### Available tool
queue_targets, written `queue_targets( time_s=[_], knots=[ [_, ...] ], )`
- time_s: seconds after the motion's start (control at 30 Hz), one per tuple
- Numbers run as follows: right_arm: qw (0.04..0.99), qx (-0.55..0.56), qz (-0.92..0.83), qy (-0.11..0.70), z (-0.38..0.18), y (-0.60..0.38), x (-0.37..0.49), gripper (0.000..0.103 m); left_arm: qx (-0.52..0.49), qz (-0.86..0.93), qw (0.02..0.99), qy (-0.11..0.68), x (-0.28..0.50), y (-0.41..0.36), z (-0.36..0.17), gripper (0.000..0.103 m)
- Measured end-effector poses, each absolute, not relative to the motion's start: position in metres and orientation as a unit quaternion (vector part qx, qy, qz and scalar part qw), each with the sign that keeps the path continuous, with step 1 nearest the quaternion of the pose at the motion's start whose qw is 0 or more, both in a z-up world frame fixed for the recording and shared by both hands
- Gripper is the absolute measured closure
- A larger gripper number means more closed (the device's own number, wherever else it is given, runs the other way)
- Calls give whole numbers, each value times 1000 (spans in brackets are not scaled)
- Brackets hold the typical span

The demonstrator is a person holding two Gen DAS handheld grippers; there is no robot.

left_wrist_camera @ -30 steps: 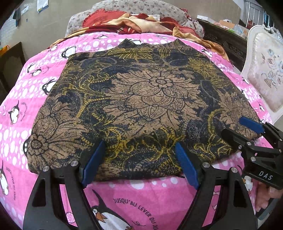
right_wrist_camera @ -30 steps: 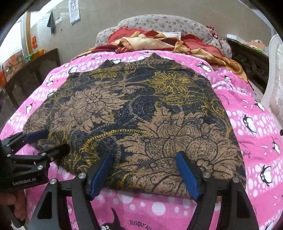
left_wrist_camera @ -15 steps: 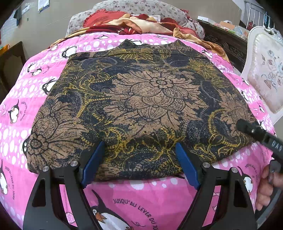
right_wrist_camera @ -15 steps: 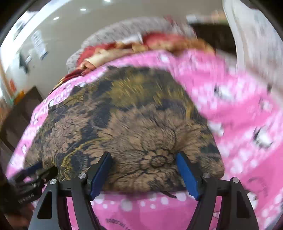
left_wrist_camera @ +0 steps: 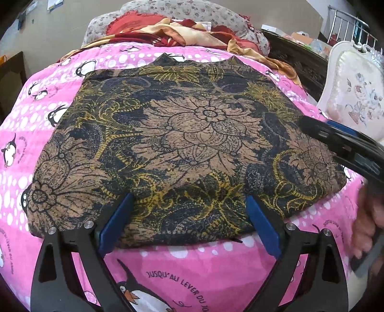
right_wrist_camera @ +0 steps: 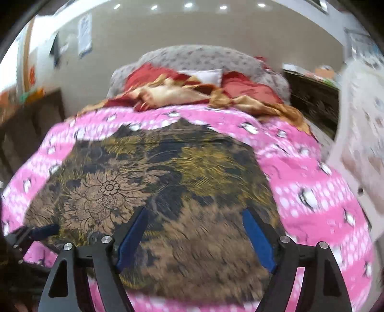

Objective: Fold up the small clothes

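Observation:
A dark batik garment (left_wrist_camera: 187, 148) with brown and yellow flowers lies flat on the pink penguin bedspread (left_wrist_camera: 192, 276). It also shows, blurred, in the right wrist view (right_wrist_camera: 168, 192). My left gripper (left_wrist_camera: 189, 204) is open and empty, its blue fingertips (left_wrist_camera: 117, 220) over the garment's near hem. My right gripper (right_wrist_camera: 194, 220) is open and empty, raised above the garment's near right part. It shows in the left wrist view (left_wrist_camera: 340, 144) over the garment's right edge. The left gripper shows at the lower left of the right wrist view (right_wrist_camera: 36, 234).
A heap of red and tan cloth (left_wrist_camera: 182, 33) lies at the head of the bed against a grey flowered headboard (left_wrist_camera: 192, 12). A white upholstered chair (left_wrist_camera: 355, 96) stands at the right. Dark wooden furniture (left_wrist_camera: 295, 62) stands behind it.
My right gripper has lifted and swung up and left over the garment's right edge, so its view now tilts toward the wall. My left gripper has not moved.

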State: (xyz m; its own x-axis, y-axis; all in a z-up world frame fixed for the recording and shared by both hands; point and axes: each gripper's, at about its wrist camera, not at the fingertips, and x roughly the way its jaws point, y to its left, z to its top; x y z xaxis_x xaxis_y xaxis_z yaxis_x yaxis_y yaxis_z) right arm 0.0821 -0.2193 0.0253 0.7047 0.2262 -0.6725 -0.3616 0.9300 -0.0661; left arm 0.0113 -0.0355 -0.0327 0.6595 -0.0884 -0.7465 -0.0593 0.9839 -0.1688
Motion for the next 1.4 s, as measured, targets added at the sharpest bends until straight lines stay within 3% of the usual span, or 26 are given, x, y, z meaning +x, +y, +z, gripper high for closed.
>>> queue_targets(
  time_s=[0.13,0.3,0.5,0.7,0.77,1.4],
  knots=[
    [894,-94,155,409,-10,-221,116,23,-45,11,904,424,14,-49,-35,8],
    [900,-96,161,393,-17,-221,110,17,-73,4,900,430,14,-39,-27,7],
    [902,-88,165,390,-18,-224,110,17,-130,43,919,371,26,-1,20,7],
    [902,-93,164,390,-17,-221,110,16,-88,100,888,441,72,17,-22,7],
    [902,-93,163,390,-17,-220,109,16,-55,101,904,413,65,9,-28,6],
    [902,-84,169,389,-17,-222,109,15,-67,91,902,417,72,14,-31,2]
  ],
)
